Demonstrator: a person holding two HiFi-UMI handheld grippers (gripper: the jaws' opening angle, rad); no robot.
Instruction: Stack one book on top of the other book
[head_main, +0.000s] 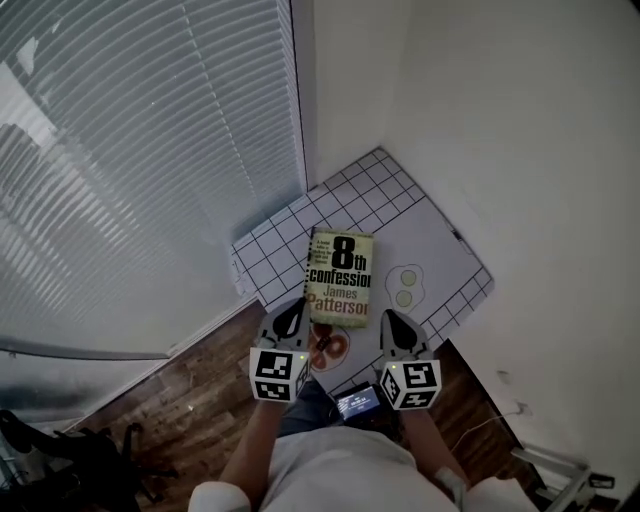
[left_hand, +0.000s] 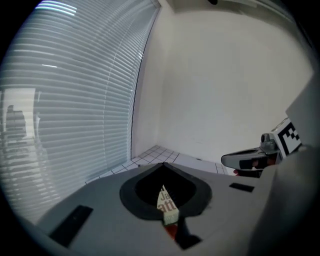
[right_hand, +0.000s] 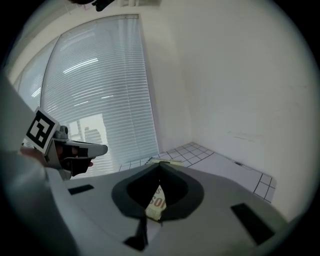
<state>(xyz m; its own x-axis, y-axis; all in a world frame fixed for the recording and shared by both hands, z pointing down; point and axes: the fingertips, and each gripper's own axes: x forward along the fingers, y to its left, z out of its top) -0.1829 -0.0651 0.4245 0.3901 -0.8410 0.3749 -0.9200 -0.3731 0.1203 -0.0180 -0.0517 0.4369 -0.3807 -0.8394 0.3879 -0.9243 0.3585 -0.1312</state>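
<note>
The left tool (head_main: 297, 308) and the right tool (head_main: 388, 320) each pinch a near corner of the book (head_main: 340, 278) over the checked desk (head_main: 360, 195). This is the carrying step, I judge; next the book must settle squarely on the other book.

One book (head_main: 340, 277); left gripper (head_main: 293, 315), right gripper (head_main: 393, 325), two; one gridded mat (head_main: 440, 250).

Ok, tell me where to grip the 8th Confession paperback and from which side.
Probably its two near corners, from the person's side: the paperback is thin, flat and wide, its short bottom edge nearest. The left gripper and right gripper are shut there.
</note>
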